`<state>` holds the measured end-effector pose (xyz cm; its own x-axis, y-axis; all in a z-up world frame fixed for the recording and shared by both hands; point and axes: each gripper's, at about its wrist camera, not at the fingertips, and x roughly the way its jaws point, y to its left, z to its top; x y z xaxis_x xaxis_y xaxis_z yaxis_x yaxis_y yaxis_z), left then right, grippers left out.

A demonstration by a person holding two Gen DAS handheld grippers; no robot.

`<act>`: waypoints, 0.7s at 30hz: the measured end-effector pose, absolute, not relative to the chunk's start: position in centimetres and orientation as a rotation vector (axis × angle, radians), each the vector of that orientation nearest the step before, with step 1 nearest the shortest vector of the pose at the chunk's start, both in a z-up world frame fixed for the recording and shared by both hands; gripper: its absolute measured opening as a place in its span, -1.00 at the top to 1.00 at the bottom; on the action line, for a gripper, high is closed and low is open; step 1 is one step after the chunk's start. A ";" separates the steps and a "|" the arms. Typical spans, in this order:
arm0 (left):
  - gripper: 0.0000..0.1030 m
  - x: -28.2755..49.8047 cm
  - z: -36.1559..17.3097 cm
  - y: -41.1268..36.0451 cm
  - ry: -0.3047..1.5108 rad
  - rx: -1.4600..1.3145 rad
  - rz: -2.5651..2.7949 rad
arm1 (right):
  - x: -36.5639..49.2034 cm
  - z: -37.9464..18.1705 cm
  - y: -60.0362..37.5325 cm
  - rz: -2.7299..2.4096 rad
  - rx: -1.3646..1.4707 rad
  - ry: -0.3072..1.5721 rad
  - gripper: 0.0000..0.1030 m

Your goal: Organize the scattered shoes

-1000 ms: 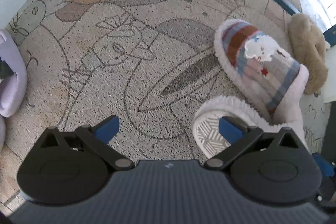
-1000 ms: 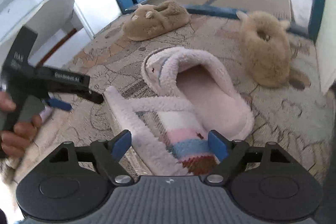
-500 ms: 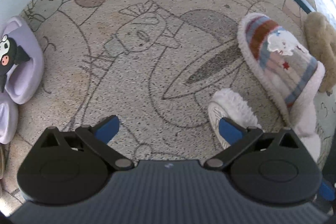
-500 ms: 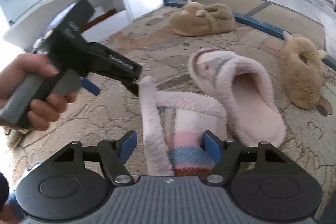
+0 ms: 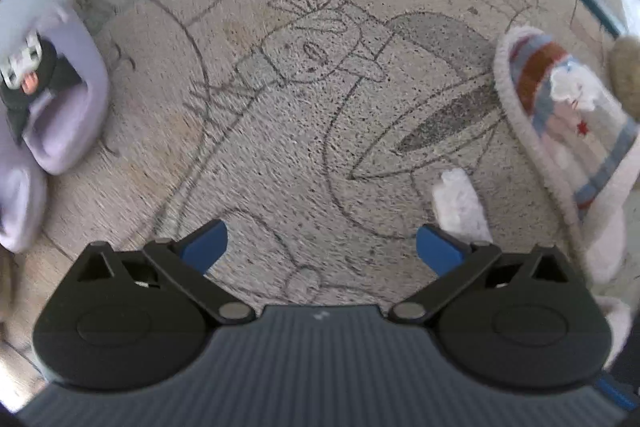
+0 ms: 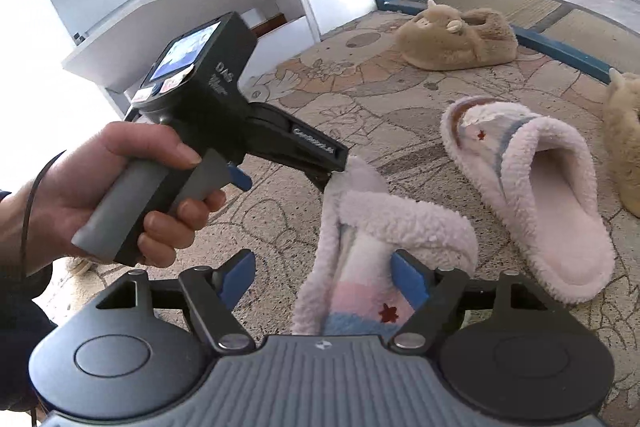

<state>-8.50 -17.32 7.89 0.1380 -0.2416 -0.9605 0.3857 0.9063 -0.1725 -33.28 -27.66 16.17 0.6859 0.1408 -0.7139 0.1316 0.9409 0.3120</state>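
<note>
both striped slippers fleecy, pale pink pile with pink, blue and rust bands and a small red star. near slipper [image 6: 372, 247] tipped on its edge on the printed mat [image 5: 280, 147], toe pointing away, lying between the fingers of the right gripper [image 6: 322, 275]. far slipper [image 6: 532, 187] flat on the mat just beside it, rounded opening facing the camera. two tan plush slippers [image 6: 456, 35] further back, shaggy, with small ears. lilac slipper [image 5: 68, 99] at the mat's left edge, smooth, with a black-and-white character on the strap.

right gripper: jaws spread, just been opening; one blue pad against the fleece, the other clear of it, so no squeeze. left gripper [image 5: 320, 247]: fingers wide apart, nothing pinched, one tip at the near slipper's toe; held in a hand [image 6: 120, 187] by a grey grip.

vs a second ago: near slipper swung from lying across to pointing away. ribbed sole no longer in left view, only a fluffy white tip. lilac slipper further into frame. left gripper much closer in right view.

left view motion-blurred. near slipper's heel hidden under the right gripper body. second tan slipper cut by the frame edge.
</note>
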 end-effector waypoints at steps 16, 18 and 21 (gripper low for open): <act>-1.00 -9.0 10.4 -17.8 1.300 0.005 -0.563 | -33.1 15.1 -27.3 0.012 0.401 0.811 -0.81; -1.00 -9.4 9.5 -18.6 1.336 0.024 -0.575 | -32.9 15.1 -27.1 0.018 0.397 0.812 -0.81; -0.62 -10.2 7.9 -19.7 1.395 0.032 -0.609 | -32.7 15.2 -26.9 0.030 0.393 0.813 -0.81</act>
